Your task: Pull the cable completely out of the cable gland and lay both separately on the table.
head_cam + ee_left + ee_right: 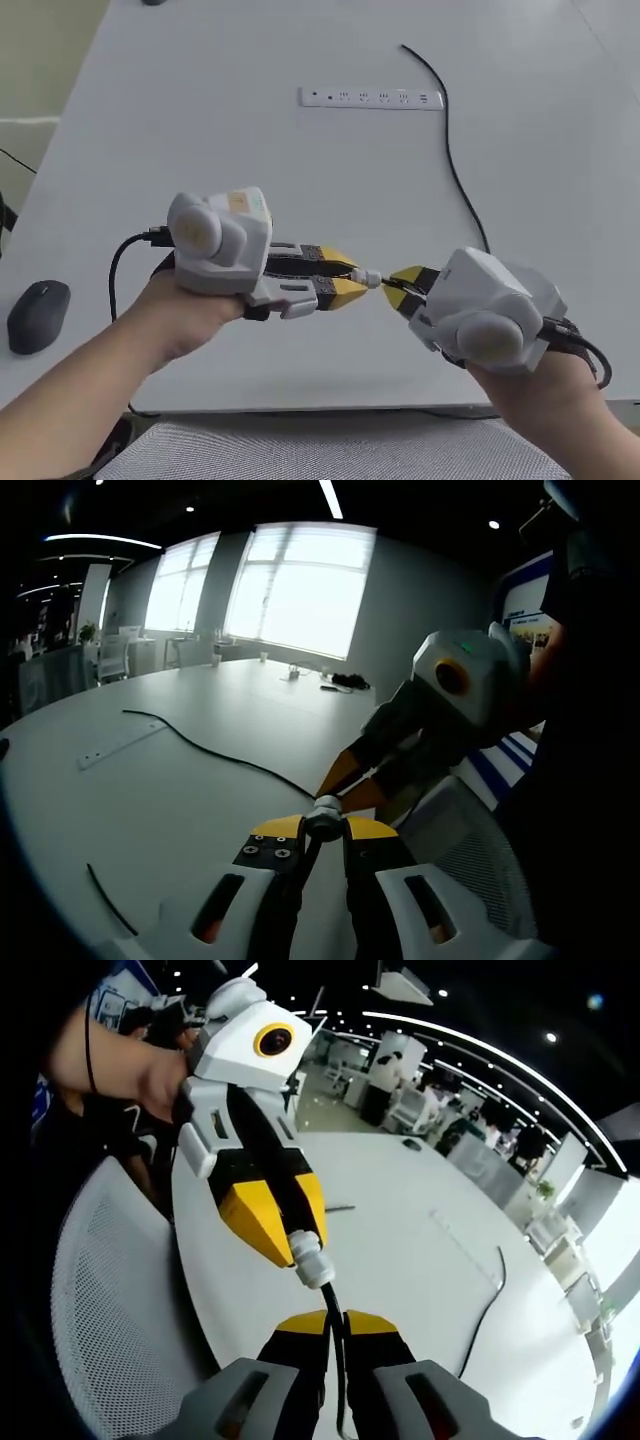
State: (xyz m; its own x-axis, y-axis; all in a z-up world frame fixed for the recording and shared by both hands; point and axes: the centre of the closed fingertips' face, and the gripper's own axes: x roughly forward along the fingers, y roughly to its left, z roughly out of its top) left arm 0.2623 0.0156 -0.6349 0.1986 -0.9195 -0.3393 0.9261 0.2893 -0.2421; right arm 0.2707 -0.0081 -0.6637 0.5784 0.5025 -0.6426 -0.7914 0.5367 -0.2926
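pinching the small white plastic cable gland (312, 1260) in its yellow wedge-shaped jaws, the left gripper (355, 281) faces the right gripper (396, 282), whose jaws clamp the thin black cable (336, 1332) just beside it, above the smooth white table (300, 160).

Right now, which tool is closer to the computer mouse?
Left. The left tool, shut on the cable gland, is right of the mouse; the right tool, holding the cable, sits farther right.
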